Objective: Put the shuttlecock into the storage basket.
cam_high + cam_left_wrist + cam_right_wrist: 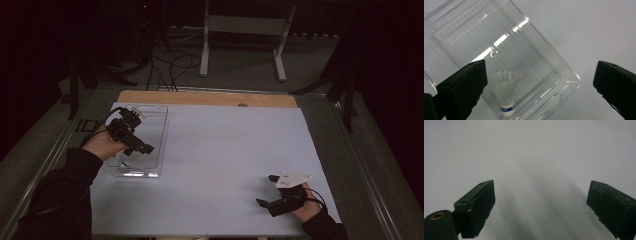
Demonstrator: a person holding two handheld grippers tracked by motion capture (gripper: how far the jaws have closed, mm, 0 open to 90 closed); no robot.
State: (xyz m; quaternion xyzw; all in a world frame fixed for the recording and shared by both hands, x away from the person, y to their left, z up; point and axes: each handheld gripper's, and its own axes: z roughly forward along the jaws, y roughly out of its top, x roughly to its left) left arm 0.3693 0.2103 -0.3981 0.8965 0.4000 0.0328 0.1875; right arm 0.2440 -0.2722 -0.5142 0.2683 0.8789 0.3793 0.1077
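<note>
From the high view the left hand-held gripper [131,131] hovers spread over the clear tray [155,131] at the counter's [225,150] left, its own view shows the shuttlecock [507,93] lying inside, so descend straddling its cork, while the right hand-held gripper [541,207] idles spread

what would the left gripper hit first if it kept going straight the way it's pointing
Probably the clear plastic tray, which lies right ahead between the open jaws of the left gripper. The white shuttlecock inside sits toward one jaw, so it might be met soon after; depth is hard to judge.
</note>
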